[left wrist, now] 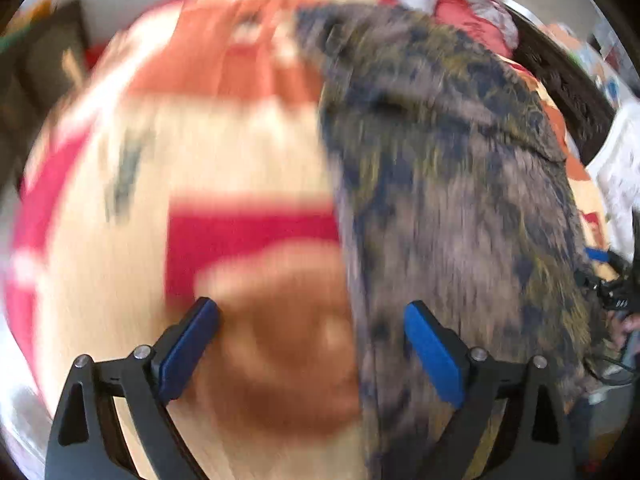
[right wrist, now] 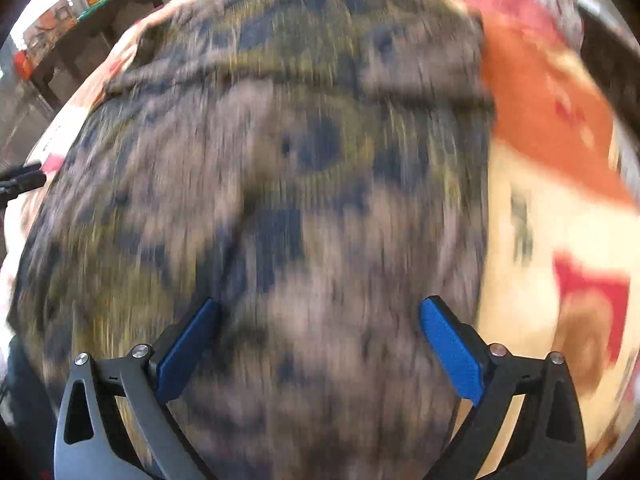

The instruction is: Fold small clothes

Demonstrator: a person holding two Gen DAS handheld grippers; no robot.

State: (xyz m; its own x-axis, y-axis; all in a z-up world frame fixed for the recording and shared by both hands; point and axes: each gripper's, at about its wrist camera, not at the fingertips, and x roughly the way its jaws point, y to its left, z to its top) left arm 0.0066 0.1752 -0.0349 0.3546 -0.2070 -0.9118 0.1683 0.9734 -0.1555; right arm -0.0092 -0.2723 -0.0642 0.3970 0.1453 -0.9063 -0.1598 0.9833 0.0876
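The widest thing under you is the patterned blanket (left wrist: 248, 168), cream with red and orange blocks, and it covers what looks like a bed; on it lies the one garment in play, a camouflage-print garment (right wrist: 280, 184) in grey-brown, olive and navy, spread fairly flat with a seam or folded hem running across its far part. In the left view it fills the right half of the frame; in the right view it fills nearly everything. Both frames are smeared, so judge edges with care. Your right claw (right wrist: 320, 344) is spread wide and empty, poised above the cloth's near portion. Your left claw (left wrist: 312, 344) is likewise spread and empty, straddling the garment's left edge, one finger over blanket and one over cloth. To do this step well, I'd slow until the view steadies, then bring each claw to a near corner or edge, pinch only the garment's own layer and not the blanket beneath, and lift both sides level so the fold lands square. Counted: one blanket, one camouflage garment, a heap of red and grey cloth (left wrist: 460, 4) at the far end whose pieces I can't separate, and two claws.
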